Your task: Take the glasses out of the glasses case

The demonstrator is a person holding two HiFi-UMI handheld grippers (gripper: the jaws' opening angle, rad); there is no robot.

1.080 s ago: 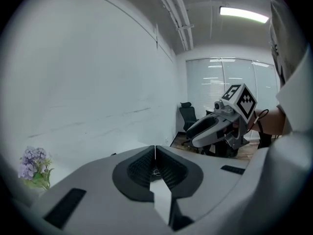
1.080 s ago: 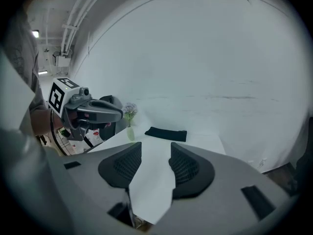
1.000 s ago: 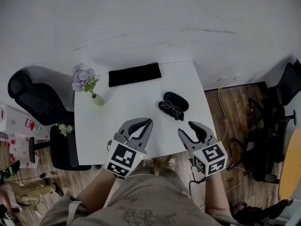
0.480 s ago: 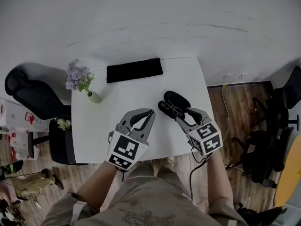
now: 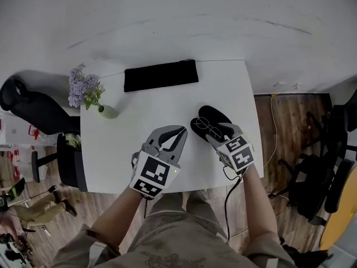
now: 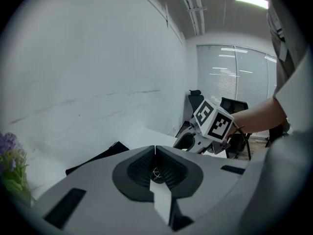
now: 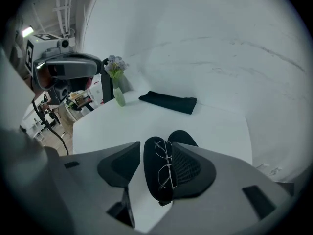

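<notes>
The left tool (image 5: pixel 177 134) hangs over the white surface (image 5: pixel 139 121), its jaws pressed together on nothing. Right of it, the glasses (image 7: pixel 165 165) lie in the open case (image 7: pixel 150 177), not yet lifted. The right tool (image 5: pixel 218 134) is opening, its jaws spread either side of them, so pinching and lifting out remain.

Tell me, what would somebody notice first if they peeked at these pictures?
Probably the wire glasses lying in an open black case on the right half of the white table. The right tongs are opening around the case, not squeezing it. Next come the purple flowers at the table's left corner and the flat black pouch along its far edge.
</notes>
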